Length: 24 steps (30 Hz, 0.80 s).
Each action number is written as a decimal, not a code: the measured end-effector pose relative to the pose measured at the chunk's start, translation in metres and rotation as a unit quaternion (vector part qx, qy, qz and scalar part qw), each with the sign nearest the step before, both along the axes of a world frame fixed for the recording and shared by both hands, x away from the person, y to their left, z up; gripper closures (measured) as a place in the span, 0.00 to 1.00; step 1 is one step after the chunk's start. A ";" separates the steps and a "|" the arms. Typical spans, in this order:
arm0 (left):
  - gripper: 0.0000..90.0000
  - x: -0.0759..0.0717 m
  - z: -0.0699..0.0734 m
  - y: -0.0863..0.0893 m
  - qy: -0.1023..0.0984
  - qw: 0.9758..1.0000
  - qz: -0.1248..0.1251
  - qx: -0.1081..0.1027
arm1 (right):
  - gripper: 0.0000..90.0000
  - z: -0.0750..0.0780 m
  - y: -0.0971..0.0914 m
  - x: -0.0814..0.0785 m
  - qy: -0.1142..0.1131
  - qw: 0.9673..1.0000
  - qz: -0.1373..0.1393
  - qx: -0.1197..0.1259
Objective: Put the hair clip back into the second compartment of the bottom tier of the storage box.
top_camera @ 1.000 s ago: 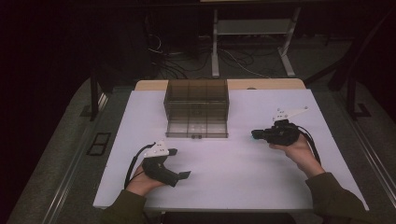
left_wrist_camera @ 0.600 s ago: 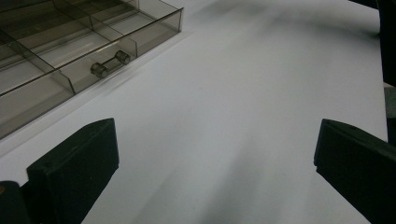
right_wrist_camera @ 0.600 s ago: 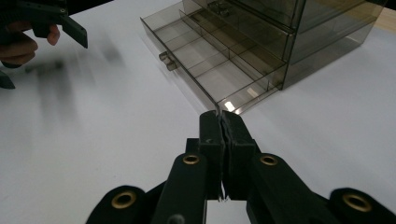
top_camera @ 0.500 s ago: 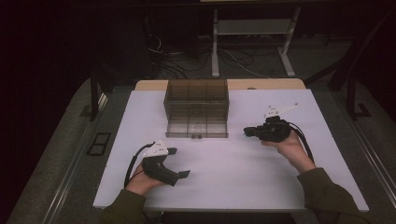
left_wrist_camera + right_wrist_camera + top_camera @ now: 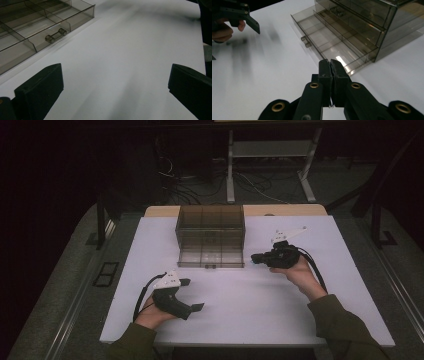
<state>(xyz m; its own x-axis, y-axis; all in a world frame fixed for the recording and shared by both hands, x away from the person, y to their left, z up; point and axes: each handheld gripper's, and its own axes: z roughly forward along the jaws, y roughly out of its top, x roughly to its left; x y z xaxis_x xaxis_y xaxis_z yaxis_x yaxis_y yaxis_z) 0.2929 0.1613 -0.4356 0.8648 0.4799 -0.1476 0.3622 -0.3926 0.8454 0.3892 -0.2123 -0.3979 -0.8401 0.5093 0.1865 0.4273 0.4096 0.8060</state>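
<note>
2 risks stand out as the right gripper (image 5: 256,258), jaws pressed together on nothing, now sits nearer the open bottom drawer (image 5: 211,256) of the clear organizer (image 5: 210,227) mid-counter than 1 second ago: it could bump the drawer's corner or shove the box, while the left gripper (image 5: 192,295) rests with jaws spread.

- Drawer box (image 5: 210,236): smoky clear plastic, glossy.
- Table (image 5: 250,305): white top, smooth and matt.
- Right gripper (image 5: 330,68): matt black plastic, brass-coloured rivets.
- Sleeve (image 5: 345,330): olive cloth.

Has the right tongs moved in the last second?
Yes. The right tongs slid left across the table, closing on the drawer box.
</note>
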 end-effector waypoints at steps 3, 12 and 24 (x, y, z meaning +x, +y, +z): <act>0.00 0.000 0.000 0.001 -0.001 1.000 0.000 0.000 | 0.96 0.001 0.005 0.002 -0.003 1.000 0.003 -0.001; 0.00 0.000 0.000 0.000 0.000 1.000 0.001 -0.001 | 0.96 0.005 0.014 0.010 -0.008 1.000 0.005 -0.002; 0.00 0.000 0.001 0.001 -0.001 1.000 0.003 -0.006 | 0.96 0.008 0.037 0.020 -0.009 1.000 0.011 -0.007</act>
<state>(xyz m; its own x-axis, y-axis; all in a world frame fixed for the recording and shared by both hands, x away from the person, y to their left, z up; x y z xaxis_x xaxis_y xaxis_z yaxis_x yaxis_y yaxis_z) 0.2924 0.1626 -0.4344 0.8625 0.4824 -0.1527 0.3632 -0.3801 0.8507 0.4089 -0.1754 -0.3896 -0.8546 0.4928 0.1639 0.4029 0.4300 0.8080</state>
